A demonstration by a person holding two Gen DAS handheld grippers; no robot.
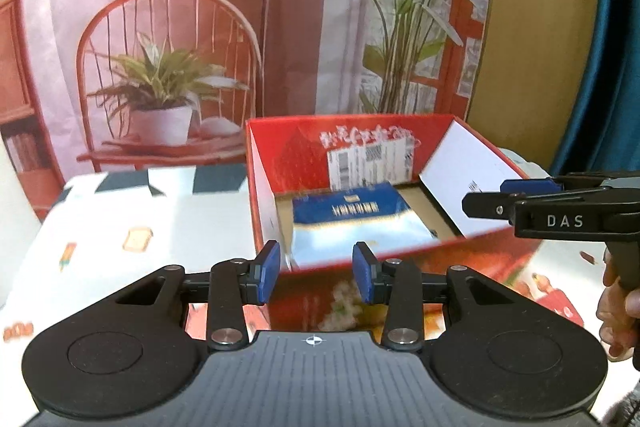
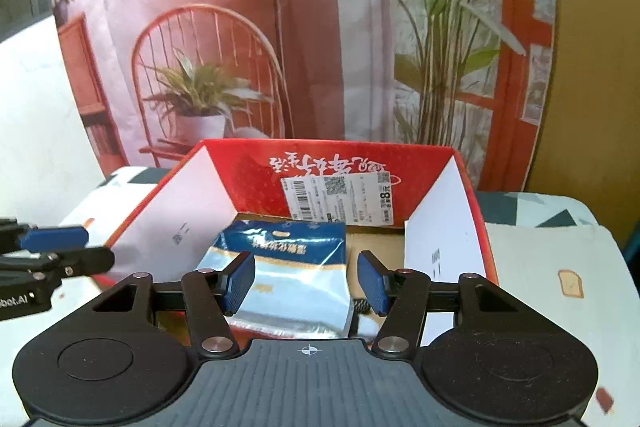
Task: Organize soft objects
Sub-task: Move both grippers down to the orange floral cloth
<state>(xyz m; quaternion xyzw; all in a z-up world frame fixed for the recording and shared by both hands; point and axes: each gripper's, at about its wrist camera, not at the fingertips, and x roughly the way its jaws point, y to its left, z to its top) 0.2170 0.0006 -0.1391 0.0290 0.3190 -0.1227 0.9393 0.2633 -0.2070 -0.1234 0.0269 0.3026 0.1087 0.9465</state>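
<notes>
Just ahead of my left tongs (image 1: 316, 277) and my right tongs (image 2: 306, 281), both released with nothing pinched between their blue pads, sits the open red cardboard box (image 2: 256, 167) with white inner side walls. Inside it, on the brown floor, lies the soft blue-and-white plastic pouch (image 2: 292, 267), flat, its long axis running from the near wall toward the far wall, its dark blue printed end pointing away from me. A white shipping label (image 2: 340, 199) is stuck on the far inner wall. The box stands on my worktop (image 1: 120, 227), which is covered by a white cloth with dark patches and small pictures. Behind it hangs a printed backdrop (image 1: 180, 39) showing a red chair, potted plants and a lamp.
</notes>
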